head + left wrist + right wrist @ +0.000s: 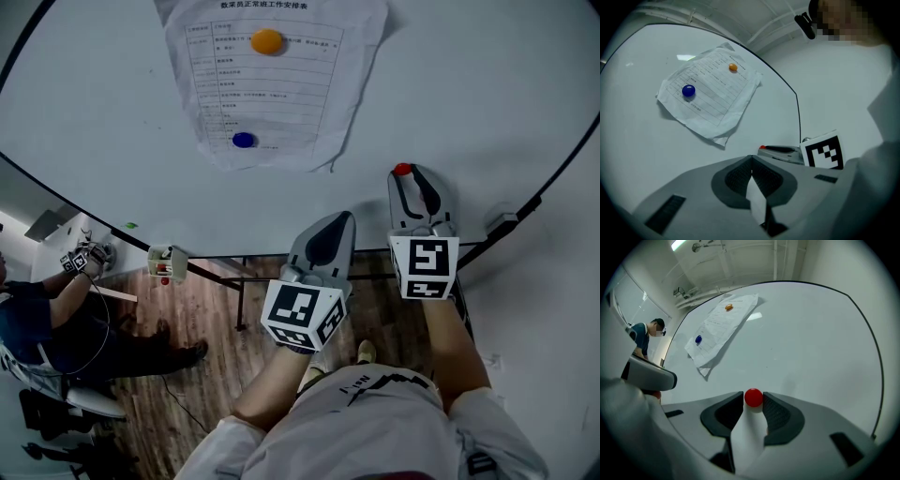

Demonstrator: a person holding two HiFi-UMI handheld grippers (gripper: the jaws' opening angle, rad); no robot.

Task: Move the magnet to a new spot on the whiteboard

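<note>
One small round red magnet (753, 397) pinched in right gripper (753, 399), left gripper (751, 161) closed

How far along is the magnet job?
Done: the right gripper has the red magnet pinched between its jaw tips. In hand: it holds it over a bare part of the whiteboard, away from the paper. To do: set it down there and let go. The left gripper is shut and empty.
</note>
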